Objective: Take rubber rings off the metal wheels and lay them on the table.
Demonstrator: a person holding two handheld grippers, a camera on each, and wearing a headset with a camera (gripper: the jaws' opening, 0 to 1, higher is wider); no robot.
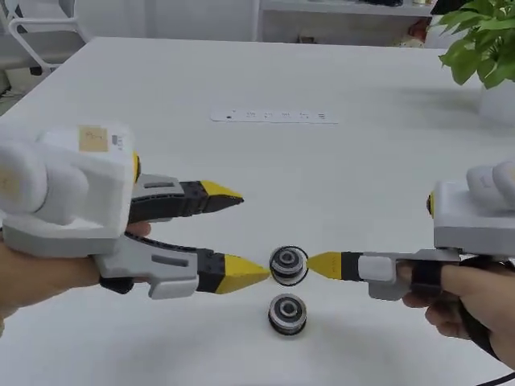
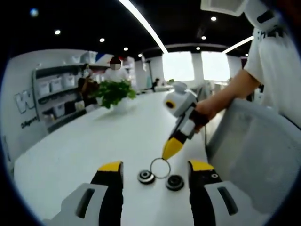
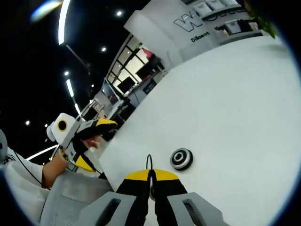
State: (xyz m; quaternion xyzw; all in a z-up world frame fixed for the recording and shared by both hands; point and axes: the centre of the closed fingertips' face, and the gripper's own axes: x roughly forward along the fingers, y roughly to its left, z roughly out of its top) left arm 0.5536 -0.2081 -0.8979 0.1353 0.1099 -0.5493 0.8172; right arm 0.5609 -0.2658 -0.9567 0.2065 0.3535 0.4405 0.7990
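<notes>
L tool w/ jaws spread wide, low over white worktop, tips near two small black-and-silver metal wheels lying flat, side by side. R tool pinching thin black rubber ring; ring upright, lifted clear, just above & btwn wheels

desk: white, smooth | near edge — we see one metal wheel lying flat, a second metal wheel just behind it | mid-desk: white power strip | far right — potted plant
</notes>
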